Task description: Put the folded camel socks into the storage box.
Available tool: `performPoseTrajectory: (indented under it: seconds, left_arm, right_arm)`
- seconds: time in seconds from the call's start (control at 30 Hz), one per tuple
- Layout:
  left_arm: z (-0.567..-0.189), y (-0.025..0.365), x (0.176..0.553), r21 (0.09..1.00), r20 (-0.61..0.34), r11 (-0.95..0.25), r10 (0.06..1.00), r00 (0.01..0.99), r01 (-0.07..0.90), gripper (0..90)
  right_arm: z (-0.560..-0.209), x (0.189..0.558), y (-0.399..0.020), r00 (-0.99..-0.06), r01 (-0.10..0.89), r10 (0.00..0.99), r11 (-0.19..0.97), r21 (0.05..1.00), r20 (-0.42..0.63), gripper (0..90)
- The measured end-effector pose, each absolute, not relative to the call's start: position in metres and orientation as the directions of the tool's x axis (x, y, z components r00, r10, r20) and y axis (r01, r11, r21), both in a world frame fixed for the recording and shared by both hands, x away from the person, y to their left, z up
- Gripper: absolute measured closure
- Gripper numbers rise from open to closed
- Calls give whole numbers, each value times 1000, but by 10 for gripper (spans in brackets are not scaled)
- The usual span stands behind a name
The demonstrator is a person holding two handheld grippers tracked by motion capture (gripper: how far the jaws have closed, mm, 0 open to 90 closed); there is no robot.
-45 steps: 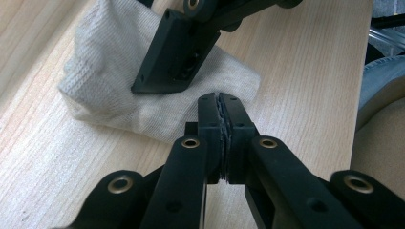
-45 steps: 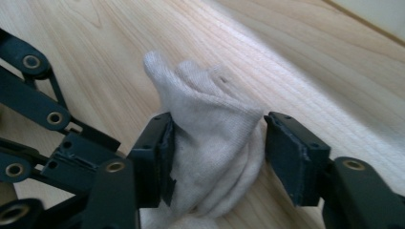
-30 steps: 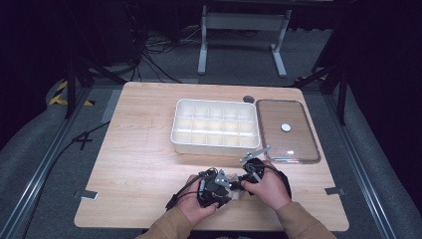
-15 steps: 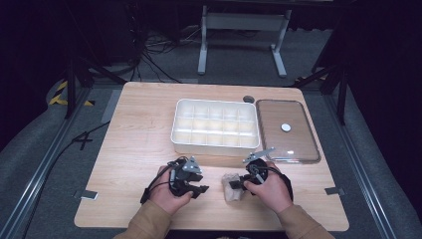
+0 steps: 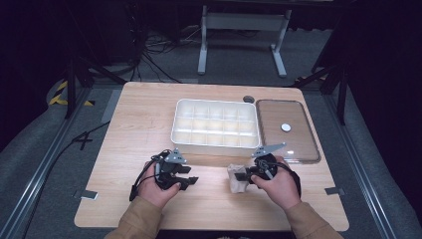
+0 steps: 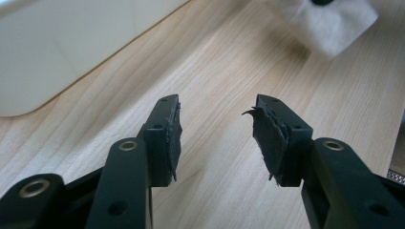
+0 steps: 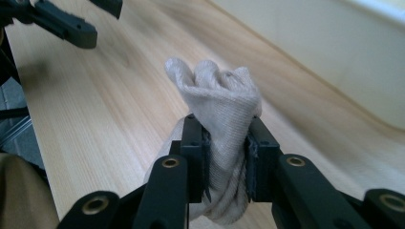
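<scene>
The right gripper (image 7: 224, 143) has its jaws clamped on a bunched beige cloth (image 7: 222, 107), most likely a rolled sock, pinched across its middle so that the bundle's long axis runs up along the jaws and its crumpled end stands past the tips. In the high view this cloth (image 5: 239, 180) sits at the near edge of the wooden table (image 5: 139, 124), just off the right gripper (image 5: 247, 175) on its left side, and well short of the white compartment tray (image 5: 215, 123). The left gripper (image 6: 215, 124) has just been opening; its jaws stand apart with nothing between them, bare wood beneath. From it the cloth (image 6: 329, 21) lies ahead and to the right. In the high view the left gripper (image 5: 189, 180) points toward the bundle, level with it and near, its hand low on the table. A clear tray lid (image 5: 286, 130) lies beside the tray.
</scene>
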State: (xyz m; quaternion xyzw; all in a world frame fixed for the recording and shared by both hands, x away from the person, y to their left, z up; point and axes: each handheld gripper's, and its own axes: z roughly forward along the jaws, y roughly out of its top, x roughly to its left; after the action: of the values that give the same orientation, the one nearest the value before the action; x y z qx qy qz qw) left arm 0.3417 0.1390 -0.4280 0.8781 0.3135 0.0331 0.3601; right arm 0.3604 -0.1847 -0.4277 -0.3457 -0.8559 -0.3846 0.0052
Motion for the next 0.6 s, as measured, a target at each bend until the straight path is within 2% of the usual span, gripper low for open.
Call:
performPoseTrajectory:
  seconds: [0.1,0.33,0.6]
  left_arm:
    - [-427,146,343,641,-133,-564,586,799,520,515]
    - [-424,161,344,662,-159,-517,610,776,542,503]
    - [-424,162,347,665,-159,-518,606,780,538,499]
  right_arm:
    - [-419,362,-191,-760,587,596,455,669,261,737]
    - [-406,367,-203,-754,571,616,441,693,229,736]
    - [-390,375,-211,-749,560,629,436,704,207,735]
